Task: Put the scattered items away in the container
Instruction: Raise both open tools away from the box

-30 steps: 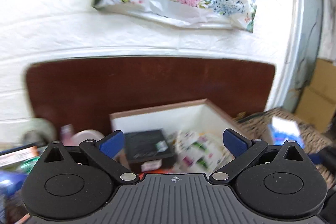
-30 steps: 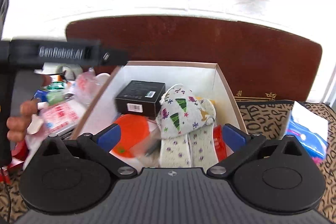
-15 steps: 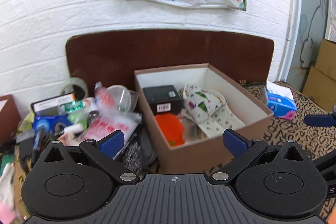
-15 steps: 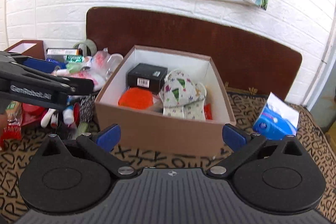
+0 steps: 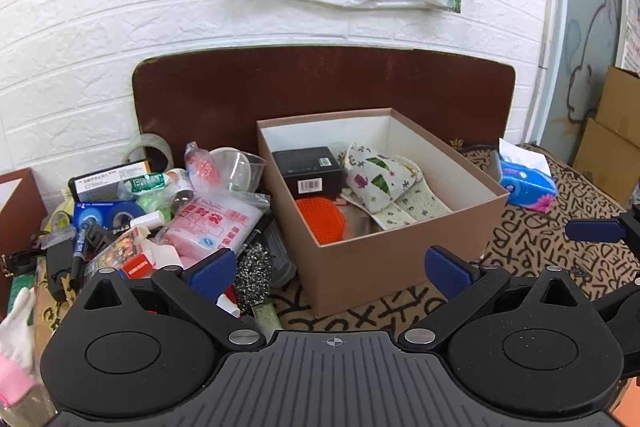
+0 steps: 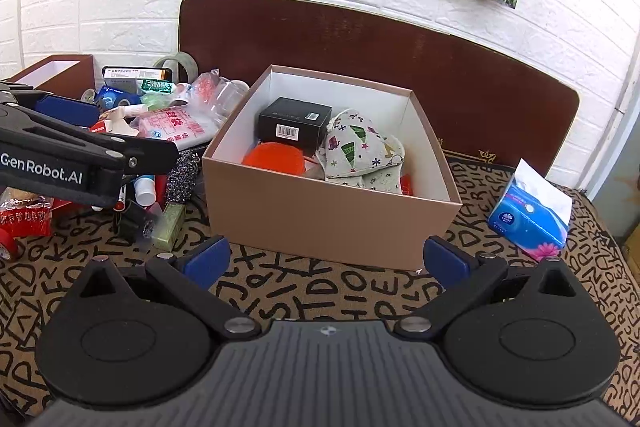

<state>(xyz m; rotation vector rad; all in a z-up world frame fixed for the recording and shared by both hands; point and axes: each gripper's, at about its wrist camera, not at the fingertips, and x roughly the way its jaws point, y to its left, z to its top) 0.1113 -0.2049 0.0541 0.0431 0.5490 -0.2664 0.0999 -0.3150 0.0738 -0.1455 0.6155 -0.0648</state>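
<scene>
We have drawn back both grippers, left (image 5: 326, 269) and right (image 6: 326, 261), jaws spread empty; box (image 6: 328, 223) ahead.

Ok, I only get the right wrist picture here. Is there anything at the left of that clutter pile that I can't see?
Observer: Yes. A white glove lies at the pile's near left edge, and only the left wrist view shows it.
Operator: And past the blue tissue pack?
Observer: Beyond the tissue pack, plain cardboard boxes stand stacked off the mat.
Operator: Can you see my gripper from that side?
Observer: Only one blue fingertip of the right gripper. It pokes in from the right edge above the mat with nothing on it.
</scene>
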